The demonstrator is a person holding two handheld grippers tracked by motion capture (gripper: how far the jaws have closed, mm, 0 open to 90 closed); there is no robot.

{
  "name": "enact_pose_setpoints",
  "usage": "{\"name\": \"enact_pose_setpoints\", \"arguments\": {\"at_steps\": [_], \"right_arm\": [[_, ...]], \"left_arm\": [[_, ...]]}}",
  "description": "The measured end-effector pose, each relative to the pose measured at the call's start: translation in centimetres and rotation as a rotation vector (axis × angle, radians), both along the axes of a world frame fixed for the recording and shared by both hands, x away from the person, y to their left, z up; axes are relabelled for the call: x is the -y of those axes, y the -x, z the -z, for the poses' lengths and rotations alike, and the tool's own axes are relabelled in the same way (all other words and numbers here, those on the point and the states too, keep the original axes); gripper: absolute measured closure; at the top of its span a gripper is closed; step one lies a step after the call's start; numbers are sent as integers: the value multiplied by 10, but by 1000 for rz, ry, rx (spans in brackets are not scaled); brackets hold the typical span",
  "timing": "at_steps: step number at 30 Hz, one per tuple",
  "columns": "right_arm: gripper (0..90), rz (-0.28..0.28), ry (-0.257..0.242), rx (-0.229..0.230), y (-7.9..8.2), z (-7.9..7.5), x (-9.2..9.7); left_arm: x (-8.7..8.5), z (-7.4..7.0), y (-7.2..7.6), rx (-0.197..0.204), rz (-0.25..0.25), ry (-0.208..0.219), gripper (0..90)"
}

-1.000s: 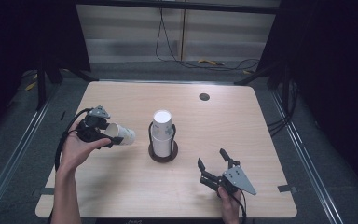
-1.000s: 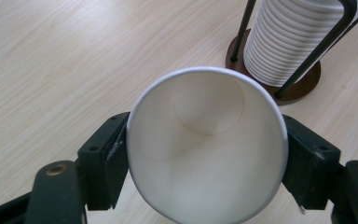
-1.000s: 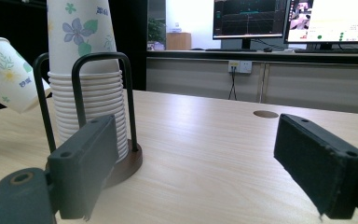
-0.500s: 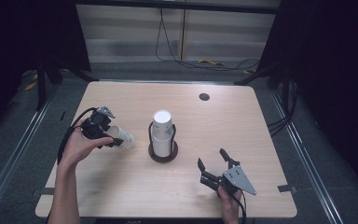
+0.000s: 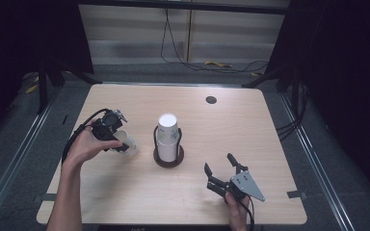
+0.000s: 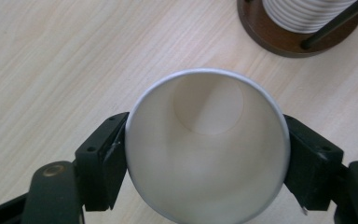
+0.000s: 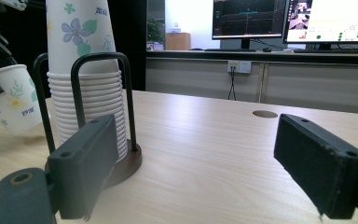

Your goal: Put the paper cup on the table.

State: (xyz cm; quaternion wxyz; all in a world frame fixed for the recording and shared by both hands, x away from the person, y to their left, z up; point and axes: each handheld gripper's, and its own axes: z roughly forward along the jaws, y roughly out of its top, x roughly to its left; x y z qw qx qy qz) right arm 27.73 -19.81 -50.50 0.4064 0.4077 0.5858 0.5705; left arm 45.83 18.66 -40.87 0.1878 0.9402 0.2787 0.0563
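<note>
Wooden tabletop: left gripper fingers, just loosening, barely grip the tilted paper cup, which might tip; right gripper released.

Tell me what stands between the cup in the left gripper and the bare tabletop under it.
Nothing visible does. The paper cup sits between the left gripper jaws, which have just been opening, over bare table. The cup holder stands off to one side.
</note>
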Motion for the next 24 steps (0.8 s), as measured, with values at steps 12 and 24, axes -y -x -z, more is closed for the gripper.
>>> {"name": "enact_pose_setpoints", "arguments": {"at_steps": [12, 24], "right_arm": [[133, -3, 1, -4, -1, 0, 0], [134, -4, 1, -4, -1, 0, 0]], "left_arm": [[6, 11, -9, -18, -29, -22, 235], [15, 15, -12, -2, -47, 2, 211]]}}
